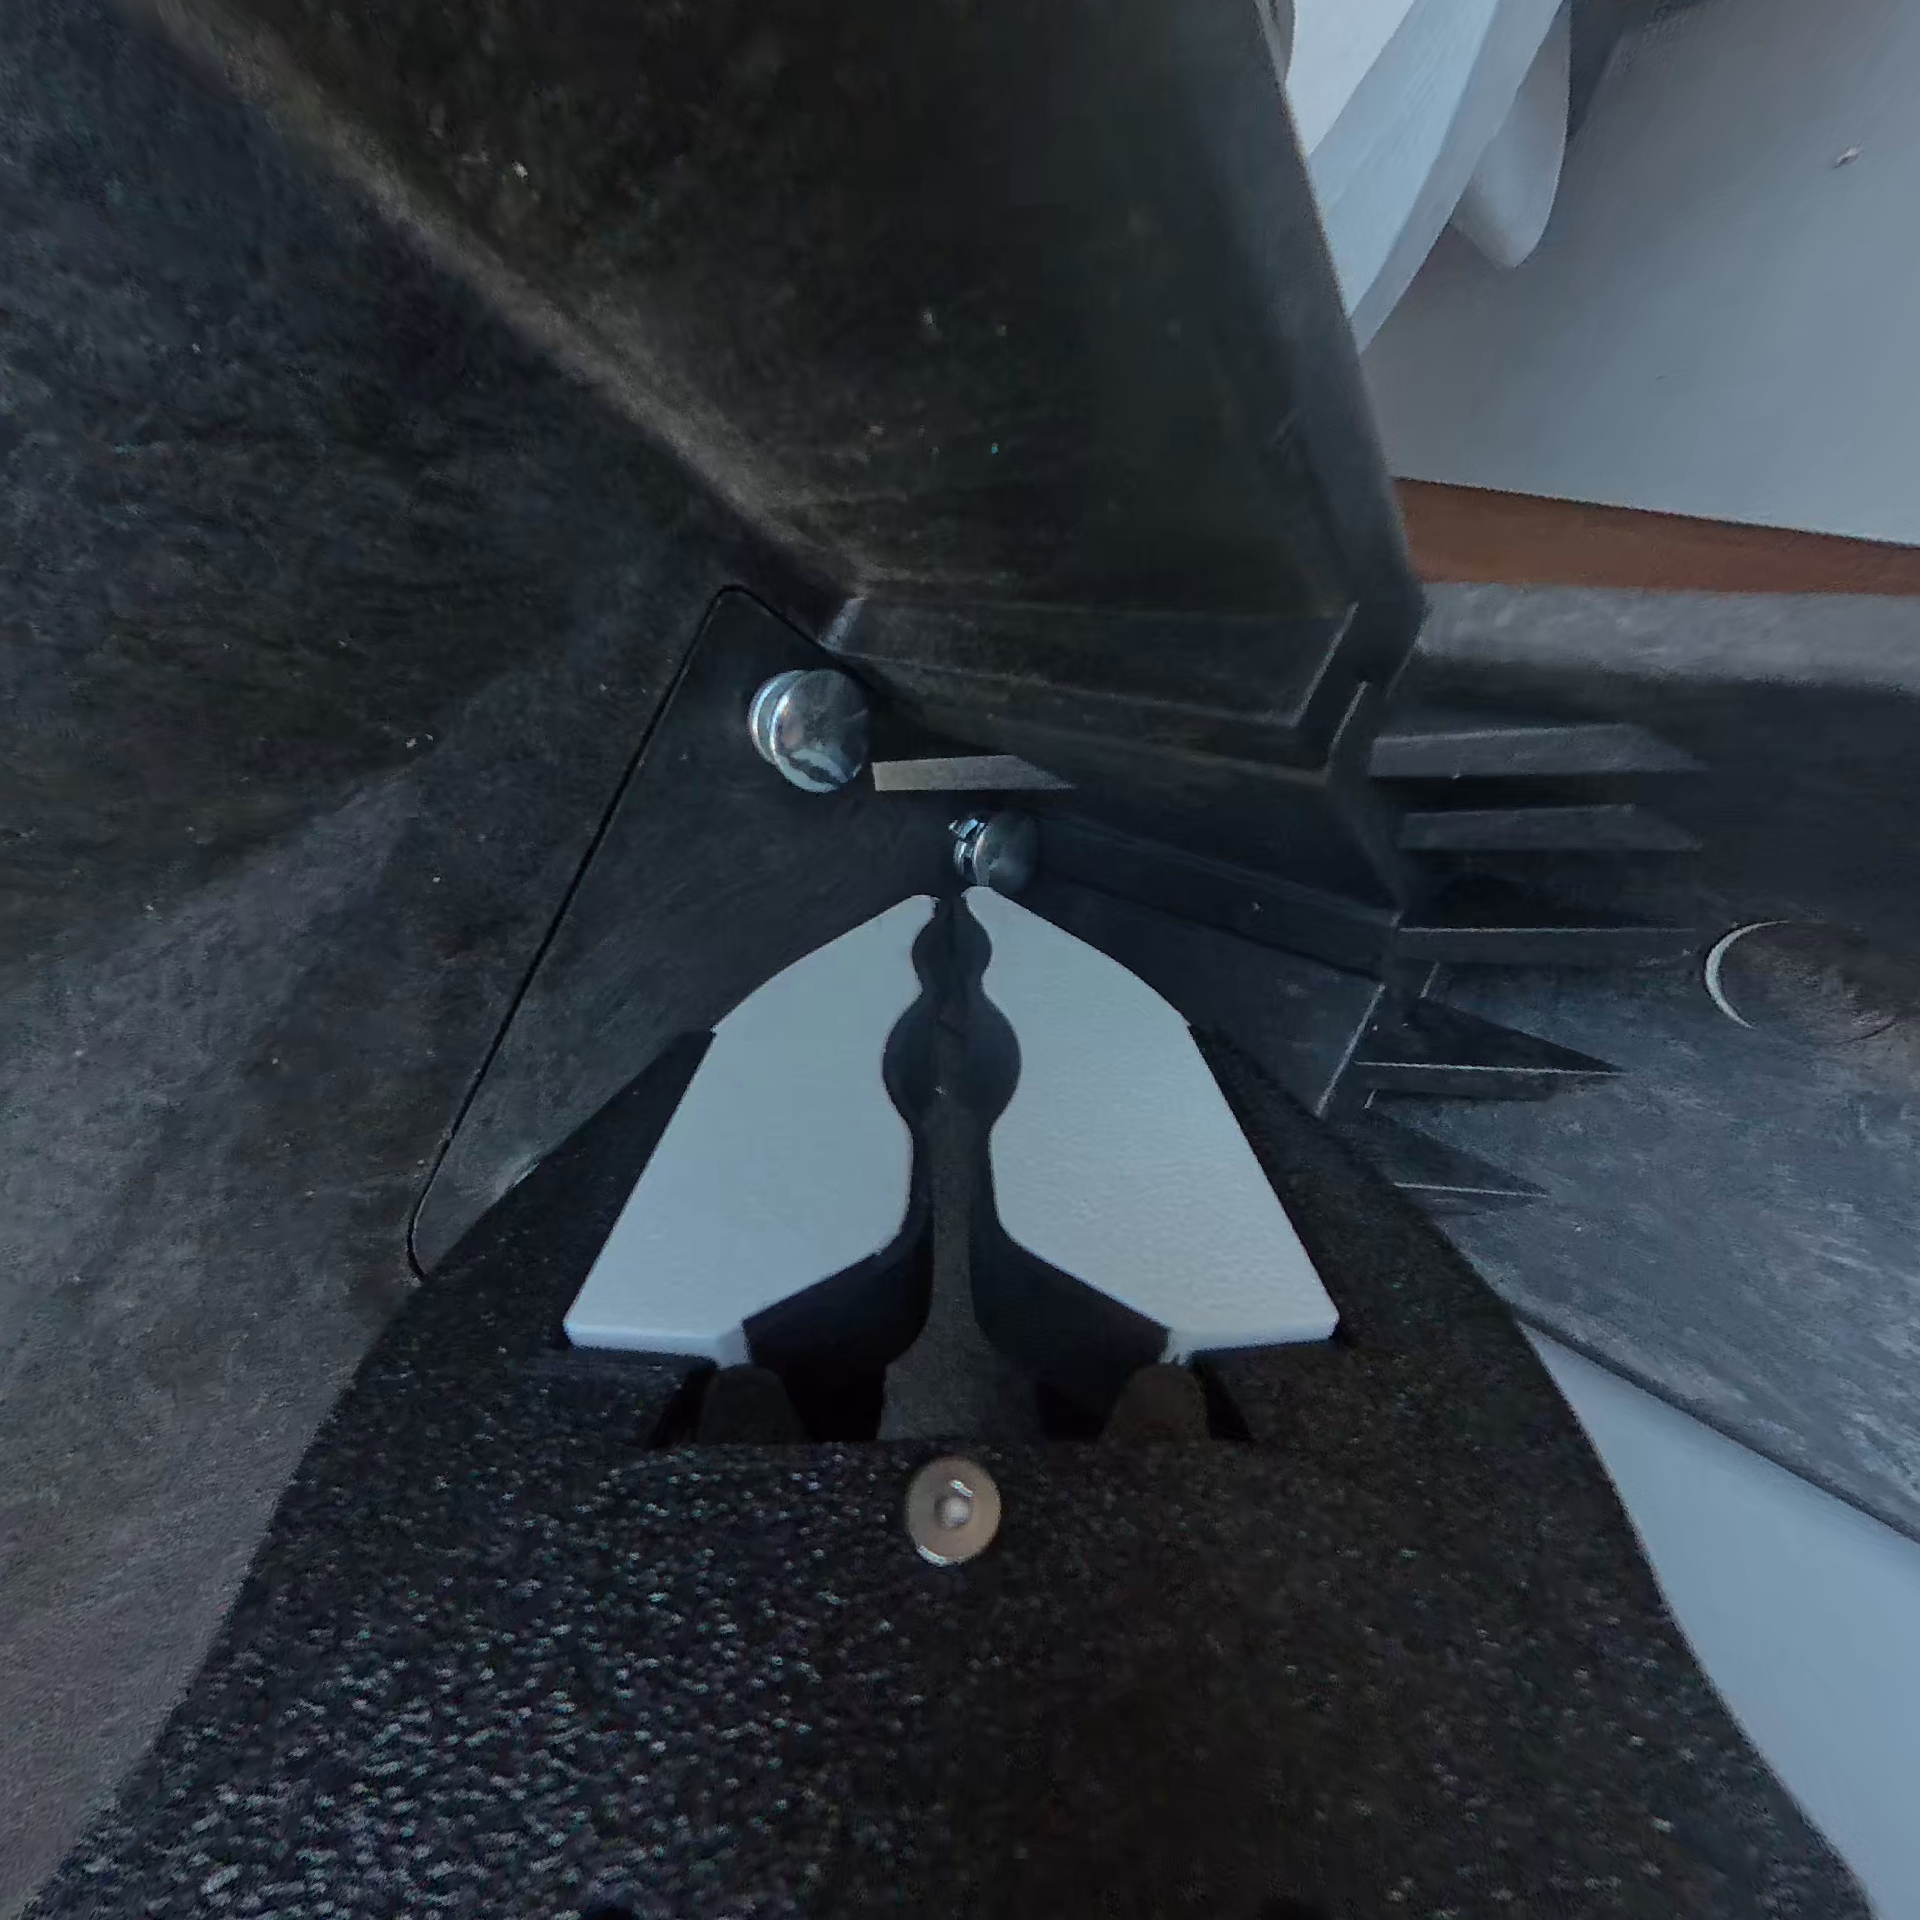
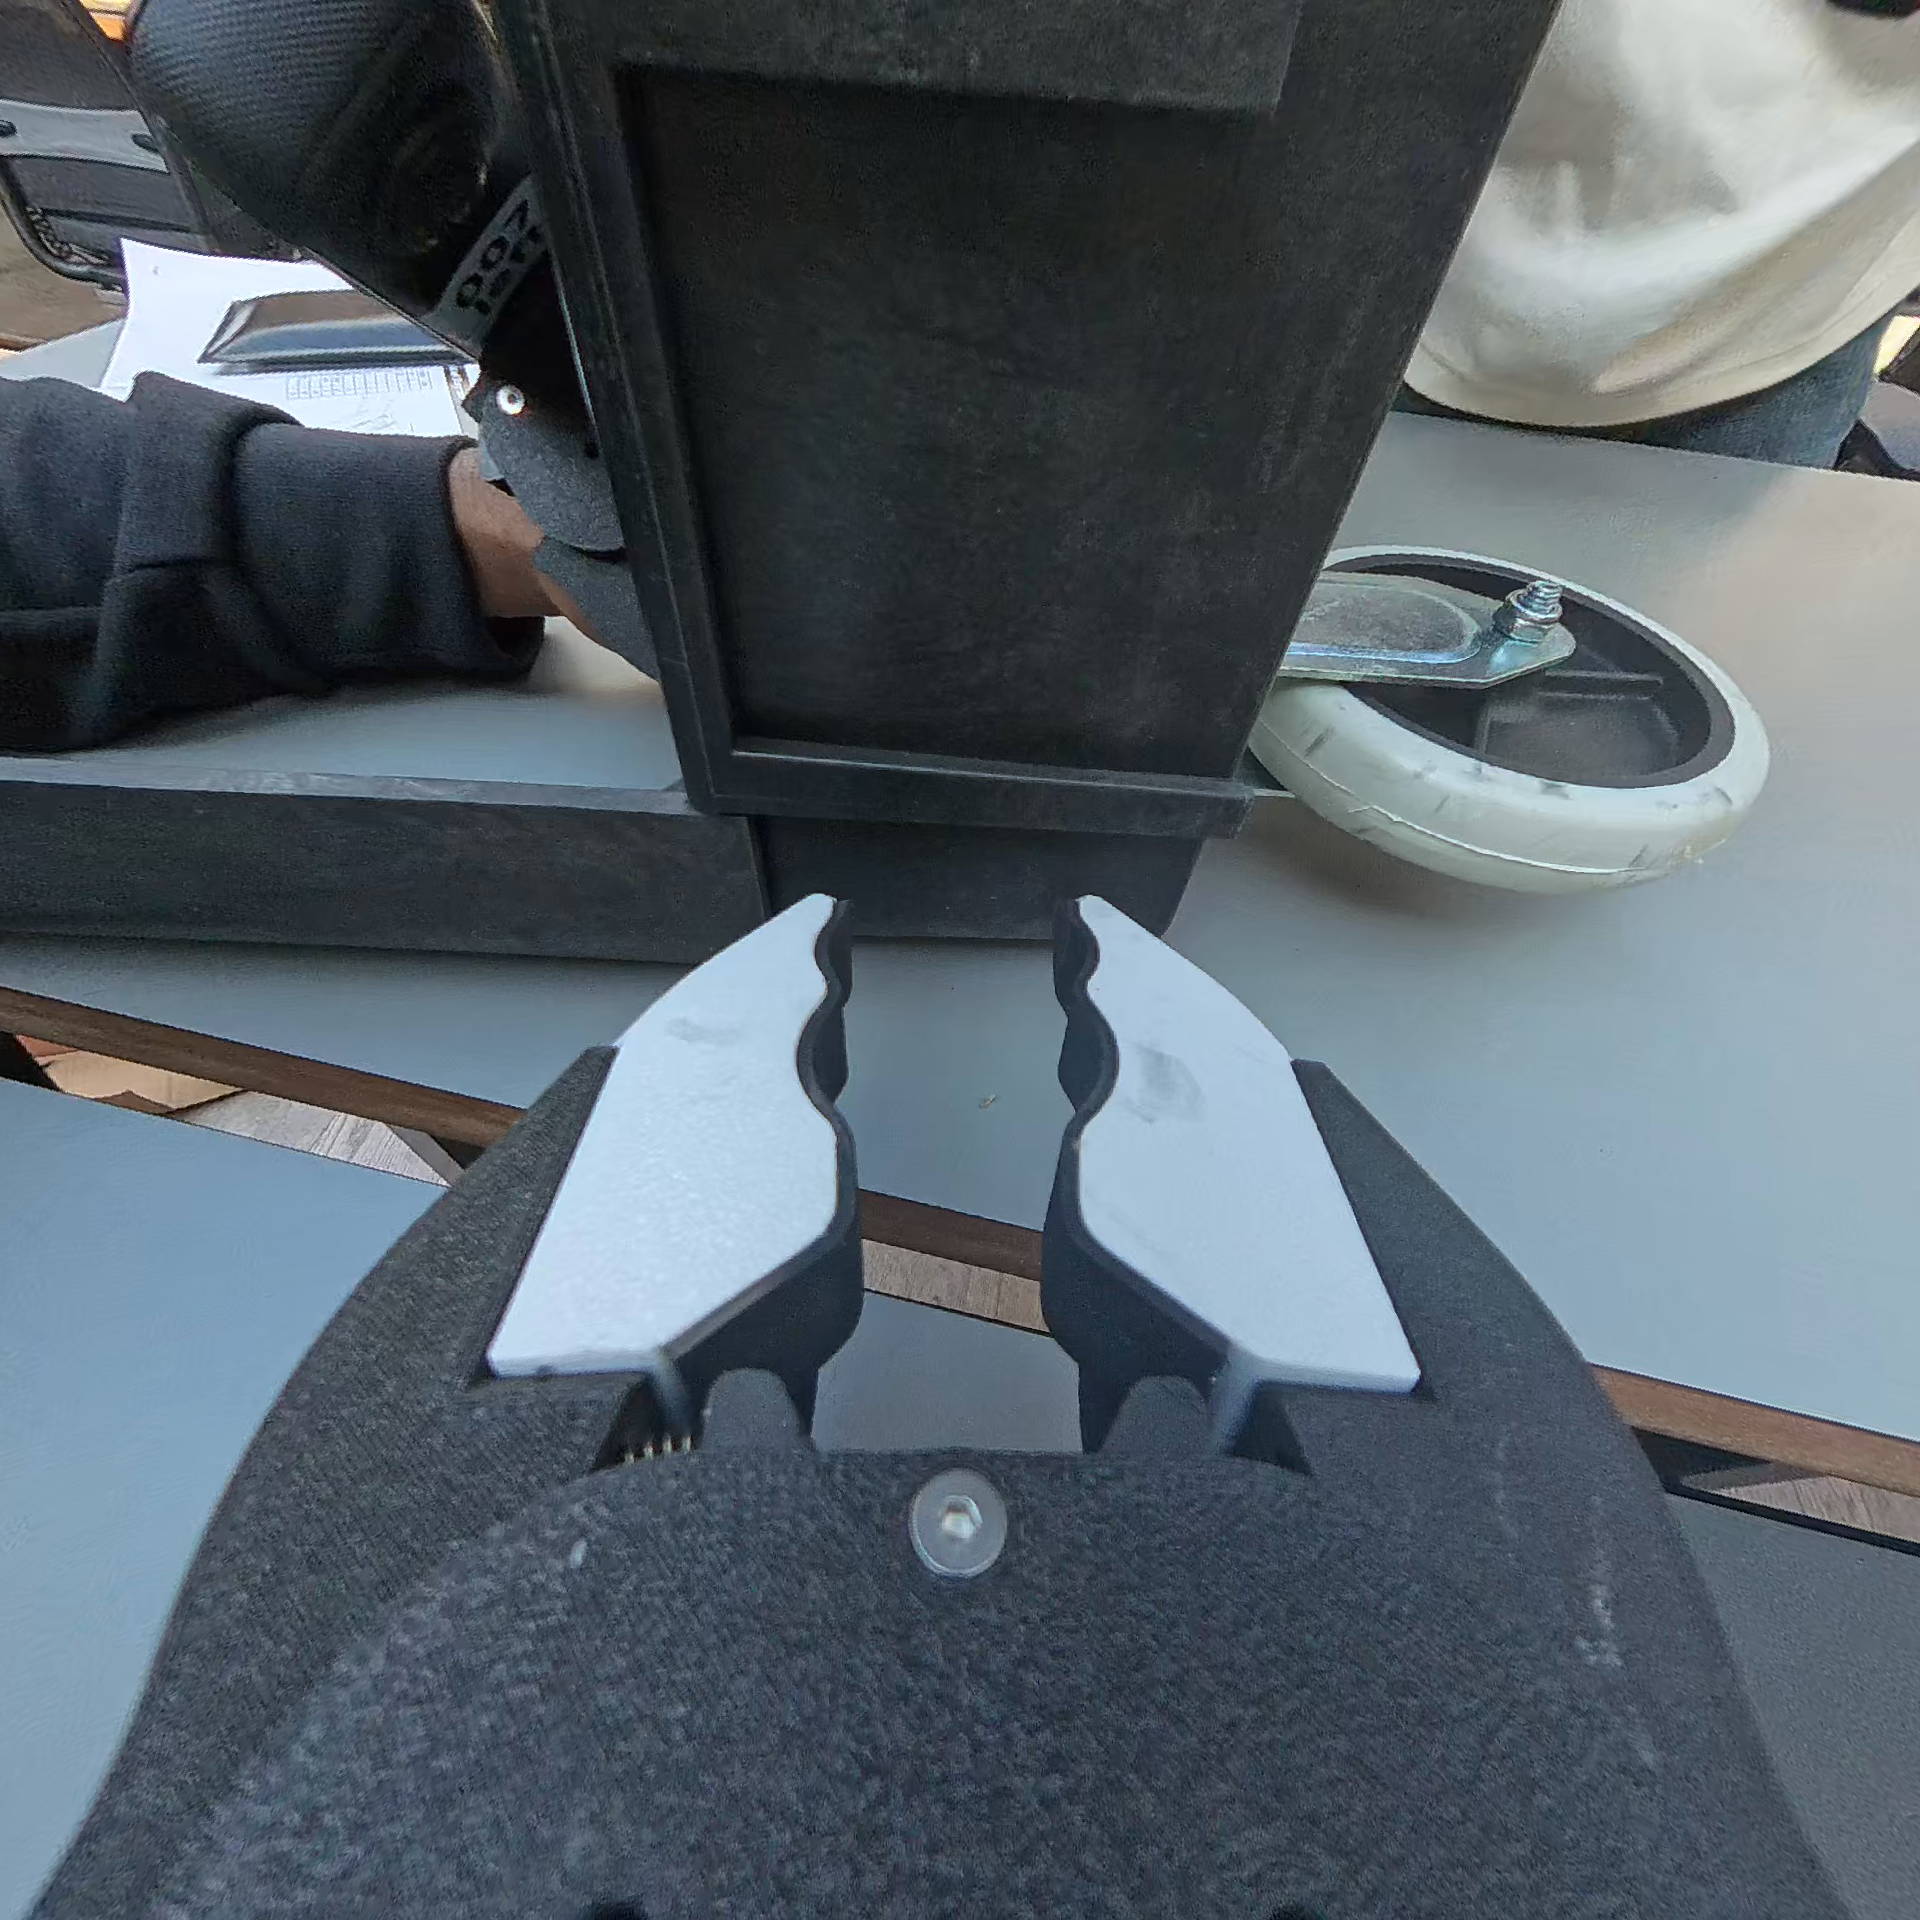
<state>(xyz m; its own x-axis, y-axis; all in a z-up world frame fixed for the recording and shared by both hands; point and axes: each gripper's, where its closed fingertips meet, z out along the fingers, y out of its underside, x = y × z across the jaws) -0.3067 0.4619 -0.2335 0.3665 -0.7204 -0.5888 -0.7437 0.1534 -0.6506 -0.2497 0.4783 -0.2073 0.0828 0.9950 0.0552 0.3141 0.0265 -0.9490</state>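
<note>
Black, dusty plastic fills most of the left wrist view: a large moulded housing (image 1: 1039, 364) with a stepped rim stands directly ahead of the left gripper (image 1: 951, 904). Its jaws are closed tip to tip, with nothing seen between them. Just beyond the tips lies a flat black plate (image 1: 665, 935) carrying two bright screws, a larger screw (image 1: 808, 727) and a smaller screw (image 1: 995, 850); the smaller sits just beside the fingertips, contact not determinable. Ribbed black fins (image 1: 1527, 831) project to the right. Beyond them are a brown strip (image 1: 1662, 540) and white cloth (image 1: 1455, 135).

Right wrist view: the right gripper (image 2: 951, 925) is held low over the grey tabletop (image 2: 1558, 987), jaws at a moderate gap and bare, tips close in front of the housing's lower block (image 2: 977, 883), not gripping it. A black panel (image 2: 343, 852) extends left from the block. To the right a white-tyred caster wheel (image 2: 1507, 769) lies on its side, its metal bracket (image 2: 1423, 634) uppermost. At left, a dark-sleeved arm (image 2: 208, 540) holds the other gripper against the housing. Printed papers (image 2: 260, 312) lie behind; a strap bears writing, not recorded.
</note>
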